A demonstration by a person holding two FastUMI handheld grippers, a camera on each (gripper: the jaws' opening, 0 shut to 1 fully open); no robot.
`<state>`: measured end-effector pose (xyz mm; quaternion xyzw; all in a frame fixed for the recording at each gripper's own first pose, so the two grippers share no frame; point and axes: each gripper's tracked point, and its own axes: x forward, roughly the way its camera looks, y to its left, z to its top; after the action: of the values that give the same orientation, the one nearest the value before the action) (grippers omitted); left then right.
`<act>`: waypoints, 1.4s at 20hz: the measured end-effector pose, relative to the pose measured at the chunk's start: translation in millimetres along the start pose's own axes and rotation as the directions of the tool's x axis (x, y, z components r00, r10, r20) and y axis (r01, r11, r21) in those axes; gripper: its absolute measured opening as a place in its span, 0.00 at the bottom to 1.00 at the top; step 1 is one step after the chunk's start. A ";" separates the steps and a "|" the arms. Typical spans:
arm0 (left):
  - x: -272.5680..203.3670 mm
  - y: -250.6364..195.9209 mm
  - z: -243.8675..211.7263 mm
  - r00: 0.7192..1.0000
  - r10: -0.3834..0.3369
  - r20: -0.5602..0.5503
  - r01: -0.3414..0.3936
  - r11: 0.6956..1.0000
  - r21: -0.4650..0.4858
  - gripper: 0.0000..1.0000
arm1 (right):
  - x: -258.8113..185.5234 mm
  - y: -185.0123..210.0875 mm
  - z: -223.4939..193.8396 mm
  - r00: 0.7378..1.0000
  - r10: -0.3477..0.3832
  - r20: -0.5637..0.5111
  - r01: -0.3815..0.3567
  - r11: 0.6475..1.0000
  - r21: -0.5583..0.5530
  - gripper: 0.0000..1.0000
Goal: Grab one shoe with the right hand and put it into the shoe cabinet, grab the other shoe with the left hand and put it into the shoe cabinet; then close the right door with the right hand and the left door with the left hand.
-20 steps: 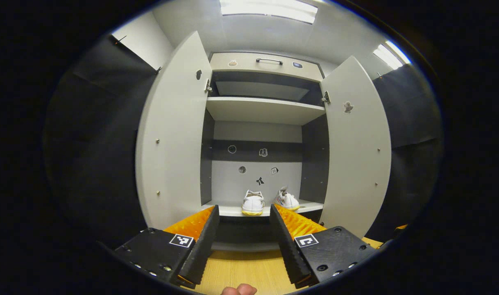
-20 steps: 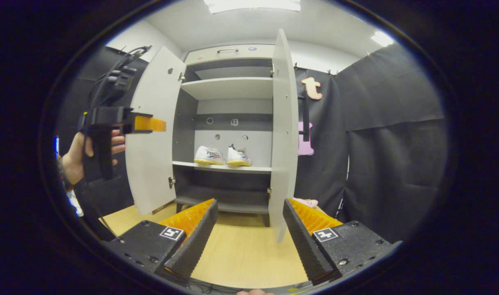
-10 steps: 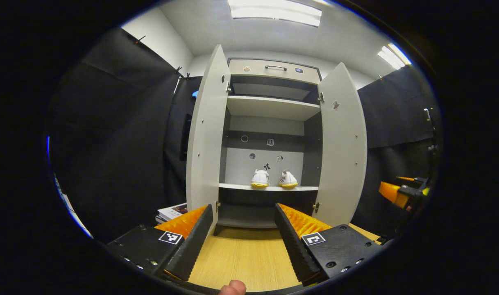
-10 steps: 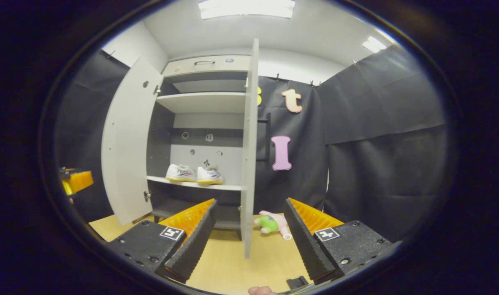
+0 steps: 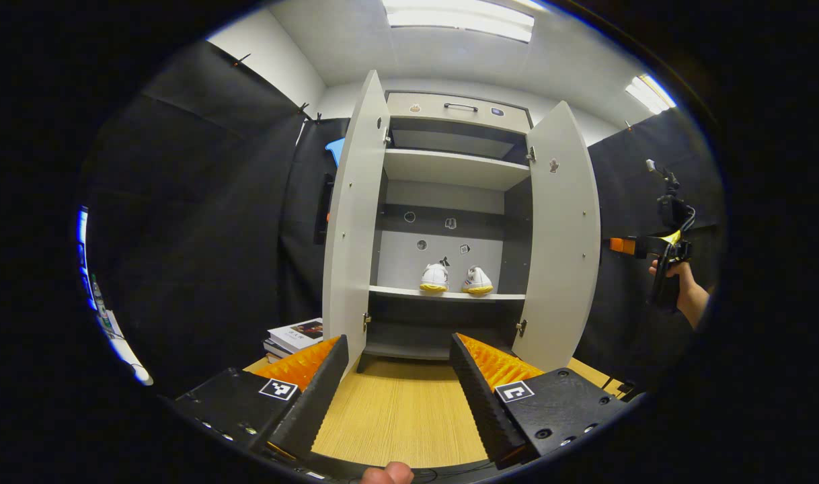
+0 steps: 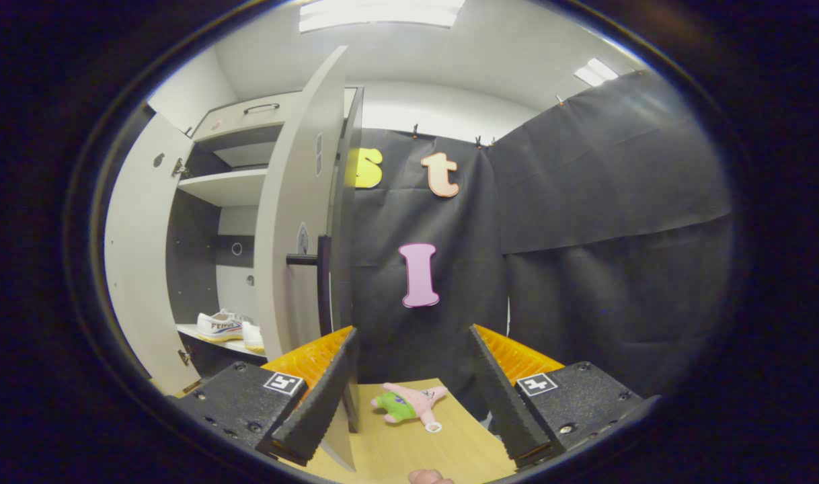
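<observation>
from my left gripper i look straight into the shoe cabinet, a tall box of flat, matte pale-grey boards with dark grey inner walls and a drawer front with a slim dark bar handle along the top. both doors stand wide open: the left door and the right door are smooth slabs curving outward in the fisheye, each with small metal hinges at the inner edge. the two shoes sit side by side on the middle shelf, heels toward me, white uppers over yellowish soles, touching or nearly so. small round and odd-shaped stickers dot the back panel. the floor in front is light wood-grain board, and a stack of books lies near the left door's foot.

my left jaws stand wide apart, ridged on their inner faces, holding nothing and touching nothing. far to the right i see the right gripper held up in a hand, level with the right door's outer side; from this view i cannot tell its jaw gap.

from the right gripper itself, the jaws are spread wide and empty. between them and beyond lies a soft plush starfish toy, pink with green, on the wood floor. the right door stands just left of the jaws, edge-on, with its dark bar handle facing me. past it the shoes show side-on on the shelf.
</observation>
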<state>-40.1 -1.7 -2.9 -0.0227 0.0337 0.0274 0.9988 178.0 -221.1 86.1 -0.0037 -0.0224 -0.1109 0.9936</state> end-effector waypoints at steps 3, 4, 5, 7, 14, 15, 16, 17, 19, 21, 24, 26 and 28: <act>0.4 0.0 -8.2 0.999 -0.007 -0.032 0.006 1.000 -0.020 0.91 | 9.4 9.5 -2.1 1.000 0.007 -0.010 -0.007 1.000 0.013 1.00; 0.0 0.6 -9.1 0.999 -0.006 -0.040 0.005 1.000 -0.022 0.91 | 7.5 7.7 -0.5 1.000 -0.003 -0.002 0.003 1.000 0.014 1.00; 0.0 1.7 -9.7 0.999 -0.005 -0.046 0.004 1.000 -0.022 0.91 | 4.9 8.0 1.0 1.000 -0.009 0.008 0.009 1.000 0.021 0.98; 3.1 2.5 -11.1 0.999 -0.008 -0.052 0.007 1.000 -0.018 0.91 | 6.9 14.3 -0.8 1.000 0.013 0.001 -0.013 0.999 0.037 0.97; 13.0 -8.3 -8.9 0.998 -0.037 -0.045 0.037 0.999 -0.001 0.91 | -4.4 61.9 2.5 0.993 0.115 0.004 -0.115 0.993 -0.003 0.96; 13.6 -10.7 -9.3 0.998 -0.044 -0.048 0.044 0.999 0.003 0.91 | -4.9 77.9 3.7 0.990 0.141 0.003 -0.141 0.990 0.001 0.96; 14.8 -11.4 -9.2 0.998 -0.046 -0.048 0.046 0.999 0.008 0.91 | -5.2 89.4 1.9 0.987 0.160 0.003 -0.160 0.987 0.003 0.96; 13.6 -11.0 -9.1 0.998 -0.043 -0.047 0.044 0.999 0.013 0.90 | -4.9 102.2 2.8 0.984 0.176 0.009 -0.176 0.984 0.006 0.96; 13.1 -8.1 -9.0 0.998 -0.035 -0.046 0.036 0.999 0.023 0.91 | -3.6 130.0 1.4 0.978 0.209 0.010 -0.209 0.978 0.018 0.96; 12.9 -1.4 -12.7 0.998 -0.019 -0.055 0.021 0.999 0.030 0.91 | 2.5 158.4 -1.6 0.970 0.242 0.005 -0.242 0.970 0.034 0.96; 9.5 12.7 -13.5 0.998 0.018 -0.056 -0.016 0.999 0.032 0.91 | 16.7 199.4 -2.4 0.958 0.288 0.000 -0.287 0.956 0.054 0.96; 7.3 23.1 -13.2 0.997 0.045 -0.057 -0.043 0.998 0.036 0.91 | 21.9 214.9 3.2 0.956 0.293 0.008 -0.293 0.954 0.064 0.98; 7.3 36.0 -12.1 0.996 0.073 -0.054 -0.071 0.997 0.039 0.91 | 13.8 225.3 12.9 0.951 0.306 0.041 -0.309 0.949 0.071 0.94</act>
<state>-35.7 34.0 -17.1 -0.0037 0.0627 0.0622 0.9961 240.5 -4.2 99.1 0.0293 -0.0403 0.0463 0.9977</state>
